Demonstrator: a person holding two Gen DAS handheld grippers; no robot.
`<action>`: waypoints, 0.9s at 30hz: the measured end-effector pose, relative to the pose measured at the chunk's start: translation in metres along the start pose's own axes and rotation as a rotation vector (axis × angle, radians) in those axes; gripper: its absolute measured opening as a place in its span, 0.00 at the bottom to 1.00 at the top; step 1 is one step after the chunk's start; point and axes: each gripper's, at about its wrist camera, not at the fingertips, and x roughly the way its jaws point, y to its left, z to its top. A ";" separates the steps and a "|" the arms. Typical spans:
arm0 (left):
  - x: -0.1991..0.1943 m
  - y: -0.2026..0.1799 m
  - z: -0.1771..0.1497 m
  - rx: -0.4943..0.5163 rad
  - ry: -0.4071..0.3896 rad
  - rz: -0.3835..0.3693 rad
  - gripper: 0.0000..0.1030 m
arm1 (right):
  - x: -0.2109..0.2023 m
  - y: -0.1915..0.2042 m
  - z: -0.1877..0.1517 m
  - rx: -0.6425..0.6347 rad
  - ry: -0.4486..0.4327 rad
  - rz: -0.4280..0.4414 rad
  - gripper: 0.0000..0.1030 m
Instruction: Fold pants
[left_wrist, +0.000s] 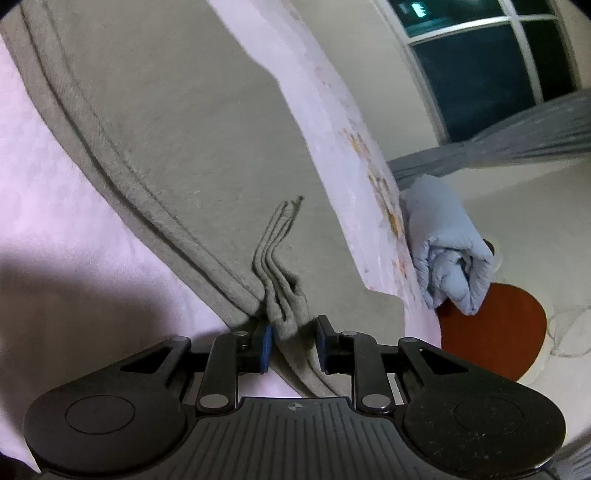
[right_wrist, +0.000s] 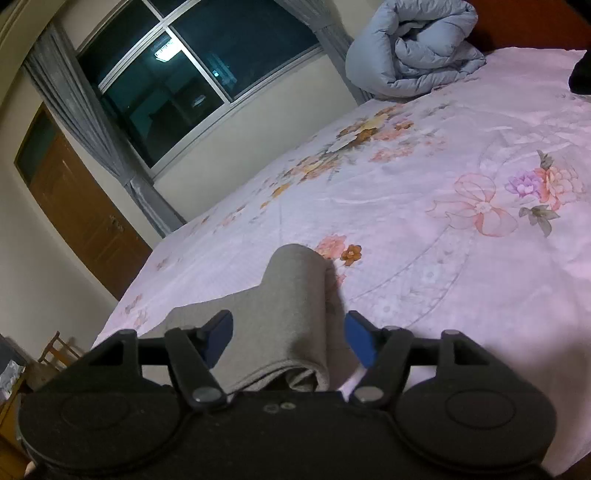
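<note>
1. Grey pants (left_wrist: 177, 155) lie on the bed (right_wrist: 424, 206), partly folded; thick hem bunches right betw. left gripper (left_wrist: 295, 341) fingers.
2. Left fingers narrowed round that bunch, one pad touching, other just clear — prob. to lift edge.
3. Right gripper (right_wrist: 286, 338) fingers spread, folded pants end betw. them, not pinched.
4. Blue duvet (right_wrist: 413, 51) well beyond.

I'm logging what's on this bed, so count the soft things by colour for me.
Grey: 1, the pants
Pale blue: 1, the rolled duvet
Pink floral: 1, the bedsheet
Total: 3
</note>
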 end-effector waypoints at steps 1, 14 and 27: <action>0.000 -0.002 0.001 0.005 0.000 0.000 0.22 | 0.000 0.000 0.000 0.002 0.001 0.001 0.59; -0.023 -0.084 0.050 0.162 -0.071 -0.180 0.14 | 0.024 0.047 -0.026 -0.267 0.255 0.151 0.57; -0.040 -0.084 0.088 0.269 -0.079 -0.190 0.14 | 0.058 0.010 -0.011 -0.099 0.221 -0.195 0.00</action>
